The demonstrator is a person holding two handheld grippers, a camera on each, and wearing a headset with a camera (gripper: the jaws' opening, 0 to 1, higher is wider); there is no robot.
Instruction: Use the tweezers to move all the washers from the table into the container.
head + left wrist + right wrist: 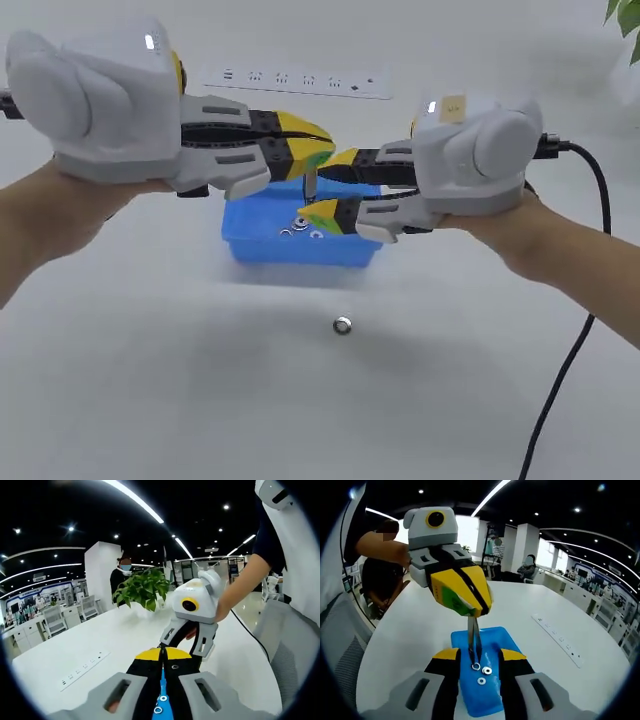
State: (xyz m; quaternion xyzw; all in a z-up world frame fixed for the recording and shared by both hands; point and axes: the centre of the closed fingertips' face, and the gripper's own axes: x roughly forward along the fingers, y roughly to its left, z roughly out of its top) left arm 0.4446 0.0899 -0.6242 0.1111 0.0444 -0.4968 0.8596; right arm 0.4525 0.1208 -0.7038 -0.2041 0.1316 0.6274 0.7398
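Above the blue container (300, 252), note tweezers (310, 185) clamped tips-down in the left gripper (322, 155), tips nearly together by three washers (481, 672); unclear whether pinching one. Locate the loose washer (342, 325) on the table (180, 400), just on the person's side of the container, slightly nearer the spread, empty right gripper (335, 187).

Bright, even overhead light left the white surface (150, 400) almost shadowless, with a faint soft shadow on the near side of the container (300, 252). Ceiling strip lights (135, 501) glared against a dark ceiling in both gripper views, whose edges bent strongly. The head view looked slightly soft.
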